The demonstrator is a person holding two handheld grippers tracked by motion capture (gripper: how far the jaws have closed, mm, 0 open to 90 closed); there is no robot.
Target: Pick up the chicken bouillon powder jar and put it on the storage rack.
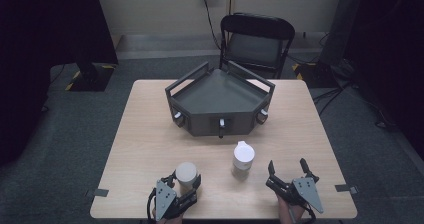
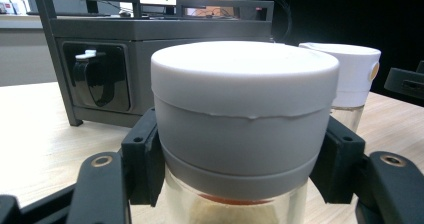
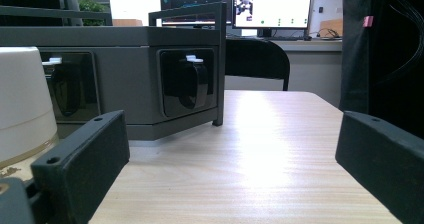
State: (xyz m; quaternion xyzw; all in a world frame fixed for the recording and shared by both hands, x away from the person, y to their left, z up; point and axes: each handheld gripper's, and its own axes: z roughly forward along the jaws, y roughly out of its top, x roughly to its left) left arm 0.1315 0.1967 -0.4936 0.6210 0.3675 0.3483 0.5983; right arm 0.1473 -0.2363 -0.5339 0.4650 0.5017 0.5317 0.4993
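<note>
Light wood-grain rectangular table (image 1: 150, 134) carries a dark grey angular metal tray-box with raised rails and black knobs on its front faces (image 1: 220, 104) toward the far middle, black folding chair (image 1: 257, 39) behind it; near the front edge stand two jars: a clear glass jar with a thick grey-white round plastic lid (image 2: 245, 109) at front left, and just beside it toward the middle a second clear jar with a white spouted lid (image 1: 243, 156); left gripper (image 1: 186, 181) has its black jaws clamped on the grey-lidded jar, pads pressing the sides right under the lid band where glass begins, jar upright on the table; right gripper (image 1: 287, 168) rests near the front right edge, jaws wide apart with nothing between them, white-lidded jar off to its left and apart; handling guess: glass body is rigid, smooth, likely slippery and breakable, something pale inside adds moderate weight, lid may be loose-fitting so gripping lid alone is risky; best hold looks like the lid band or neck as now, kept upright
</note>
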